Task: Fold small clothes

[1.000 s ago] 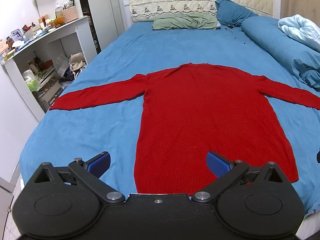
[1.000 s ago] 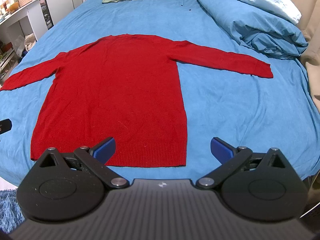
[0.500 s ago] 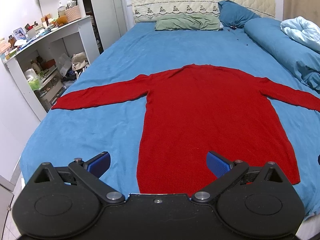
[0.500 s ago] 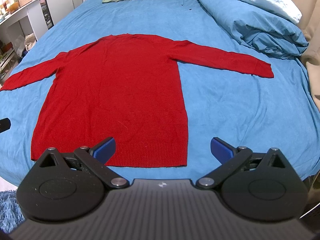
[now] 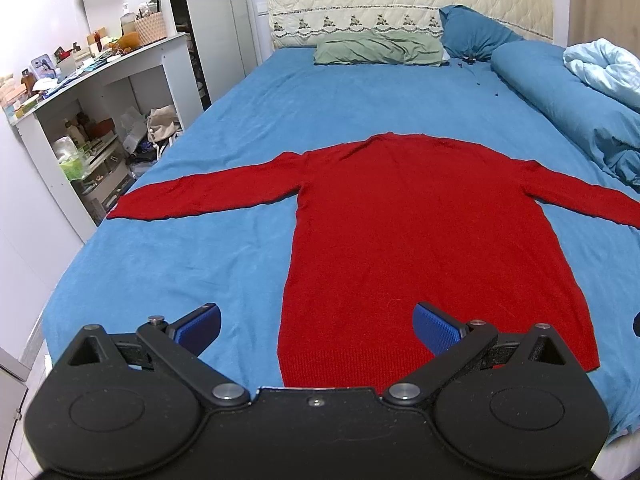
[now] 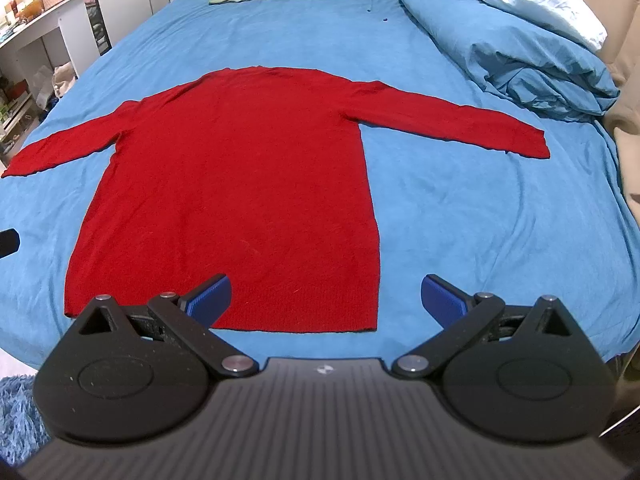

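Note:
A red long-sleeved sweater (image 5: 420,232) lies flat on the blue bed, hem toward me, both sleeves spread out sideways; it also shows in the right wrist view (image 6: 240,184). My left gripper (image 5: 316,328) is open and empty, hovering over the sweater's lower left hem corner. My right gripper (image 6: 326,300) is open and empty, hovering over the lower right hem corner. Neither touches the cloth. The left sleeve cuff (image 5: 128,210) lies near the bed's left edge, and the right sleeve cuff (image 6: 528,142) near the duvet.
A rolled blue duvet (image 6: 520,52) lies along the bed's right side. A green pillow (image 5: 380,46) and a blue pillow (image 5: 472,34) lie at the headboard. A cluttered white desk (image 5: 80,92) stands left of the bed. A blue rug (image 6: 16,416) lies on the floor.
The left gripper has drifted slightly left and tilted up, so the sweater sits a little further right in its view. The right gripper has barely moved. Both stay open.

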Motion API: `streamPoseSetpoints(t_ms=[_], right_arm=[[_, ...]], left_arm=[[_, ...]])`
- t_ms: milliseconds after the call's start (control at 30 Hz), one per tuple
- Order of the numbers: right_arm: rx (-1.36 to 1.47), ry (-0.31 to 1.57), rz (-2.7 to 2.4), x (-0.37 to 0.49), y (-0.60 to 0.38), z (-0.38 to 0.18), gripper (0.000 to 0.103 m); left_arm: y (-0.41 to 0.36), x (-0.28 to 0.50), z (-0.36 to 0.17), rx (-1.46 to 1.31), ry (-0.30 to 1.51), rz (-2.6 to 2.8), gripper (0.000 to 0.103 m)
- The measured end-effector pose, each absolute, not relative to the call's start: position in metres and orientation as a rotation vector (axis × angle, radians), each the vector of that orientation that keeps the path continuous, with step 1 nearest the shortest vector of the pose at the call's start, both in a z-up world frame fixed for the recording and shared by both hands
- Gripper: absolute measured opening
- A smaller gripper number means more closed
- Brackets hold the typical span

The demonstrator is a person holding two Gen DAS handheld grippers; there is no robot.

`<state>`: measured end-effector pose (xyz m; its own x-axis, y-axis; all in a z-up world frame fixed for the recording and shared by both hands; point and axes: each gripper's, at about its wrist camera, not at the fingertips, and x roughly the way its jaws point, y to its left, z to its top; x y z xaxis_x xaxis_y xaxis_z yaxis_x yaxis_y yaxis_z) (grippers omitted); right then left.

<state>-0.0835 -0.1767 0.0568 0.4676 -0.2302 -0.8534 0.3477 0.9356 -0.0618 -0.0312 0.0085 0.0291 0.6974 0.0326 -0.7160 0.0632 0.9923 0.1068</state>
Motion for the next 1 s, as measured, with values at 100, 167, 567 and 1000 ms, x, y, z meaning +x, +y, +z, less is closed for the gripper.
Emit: streamPoseSetpoints(t_ms=[100, 167, 567, 1000], right_arm=[[0.13, 1.023, -0.355, -0.084, -0.176, 0.059, 0.103], [0.137, 1.021, -0.356, -0.086, -0.176, 0.061, 0.103], [0.141, 0.865, -0.388, -0.093, -0.21, 0.108, 0.103], [0.291, 0.701, -0.548, -0.022, -0.388, 0.092, 0.103]], left_arm=[[0.009, -0.033, 0.034, 0.126, 0.795, -0.014, 0.103], [0.01, -0.037, 0.038, 0.121, 0.789, -0.012, 0.103], [-0.009, -0.001, 0.102, 0.089, 0.614, -0.049, 0.103], [-0.117, 0.184, 0.098, 0.052, 0.572, -0.237, 0.103]])
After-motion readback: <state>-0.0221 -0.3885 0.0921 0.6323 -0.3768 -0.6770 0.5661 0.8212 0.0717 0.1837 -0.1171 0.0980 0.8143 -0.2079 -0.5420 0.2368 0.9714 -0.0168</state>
